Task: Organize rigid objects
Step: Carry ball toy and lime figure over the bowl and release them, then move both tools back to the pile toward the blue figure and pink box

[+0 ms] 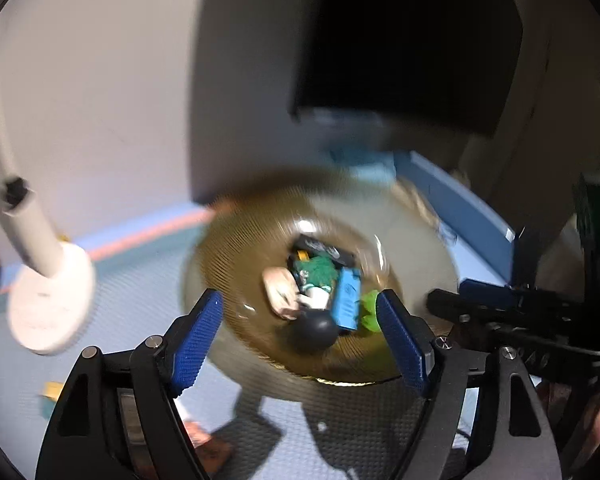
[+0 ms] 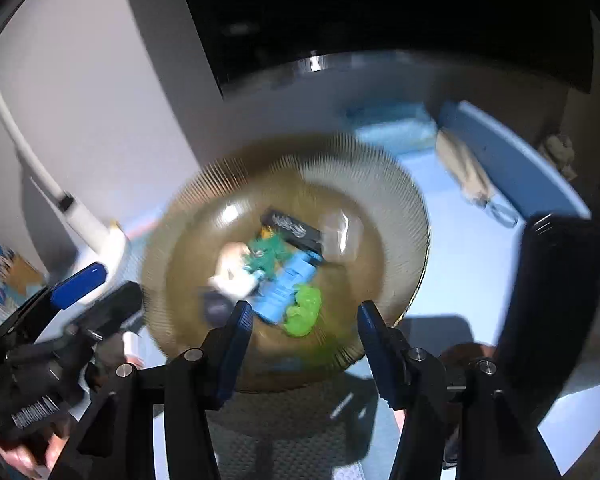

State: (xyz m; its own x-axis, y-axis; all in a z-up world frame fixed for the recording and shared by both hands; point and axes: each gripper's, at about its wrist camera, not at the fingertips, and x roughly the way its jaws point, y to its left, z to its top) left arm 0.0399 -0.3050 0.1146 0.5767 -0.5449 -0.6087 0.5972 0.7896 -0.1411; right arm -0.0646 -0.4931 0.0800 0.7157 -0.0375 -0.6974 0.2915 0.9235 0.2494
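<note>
A ribbed amber glass bowl (image 1: 228,248) (image 2: 188,208) stands on the pale blue mat, and both views are blurred. Inside it lie a black box (image 1: 328,252), a blue box (image 1: 346,296) (image 2: 288,284), a lime green toy (image 1: 368,312) (image 2: 306,308), a beige figure (image 1: 280,292), a dark green piece (image 2: 270,258) and a dark ball (image 1: 316,330). My left gripper (image 1: 299,300) hovers open over the bowl's near side, holding nothing. My right gripper (image 2: 305,312) is open above the near rim, also holding nothing. Its fingers (image 1: 460,306) reach in from the right in the left wrist view.
A white lamp base (image 1: 48,304) with a curved stem stands left of the bowl. A dark screen (image 1: 400,40) rises behind it, with a blue box (image 2: 392,120) underneath. A beige bundle (image 2: 464,172) lies at the back right by the raised blue edge (image 1: 460,208). A small yellow piece (image 1: 52,390) lies at the near left.
</note>
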